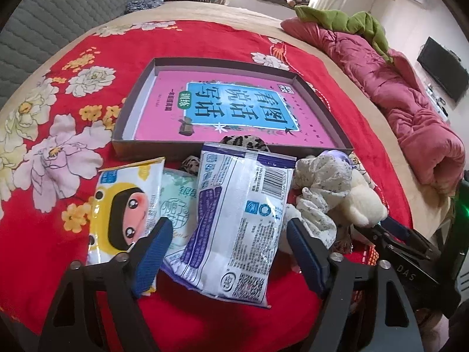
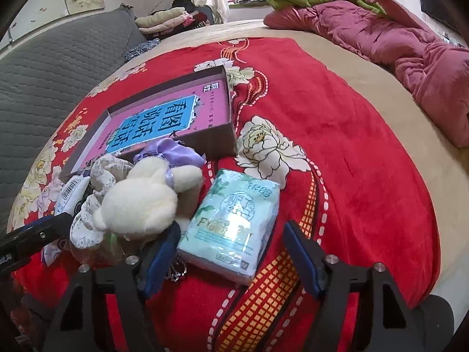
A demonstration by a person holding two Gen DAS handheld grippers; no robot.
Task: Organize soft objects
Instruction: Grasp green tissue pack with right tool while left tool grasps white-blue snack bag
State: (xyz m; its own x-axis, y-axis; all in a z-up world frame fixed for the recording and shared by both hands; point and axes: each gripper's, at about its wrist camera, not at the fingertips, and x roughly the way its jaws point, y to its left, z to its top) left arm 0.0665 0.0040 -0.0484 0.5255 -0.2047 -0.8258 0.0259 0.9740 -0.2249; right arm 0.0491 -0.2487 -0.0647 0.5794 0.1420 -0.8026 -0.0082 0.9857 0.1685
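Note:
My left gripper (image 1: 229,223) stands open over a white-and-blue plastic pack (image 1: 240,223) that lies between its blue pads; I see a gap on the left side. Beside it lie a yellow cartoon wipes pack (image 1: 123,205) and a pale green tissue pack (image 1: 176,202). My right gripper (image 2: 232,227) is open around another green tissue pack (image 2: 234,220), pads close to its sides. A cream plush toy (image 2: 143,199) with a purple bow and a floral cloth (image 2: 85,226) lie to its left. A shallow cardboard box (image 1: 164,149) holding a pink book sits behind the pile.
Everything rests on a red floral blanket (image 1: 58,234) covering a bed. A rumpled pink quilt (image 1: 410,102) with a green blanket (image 1: 346,20) lies along the far right edge. A grey quilted headboard (image 2: 44,73) and folded clothes (image 2: 173,19) are at the back left.

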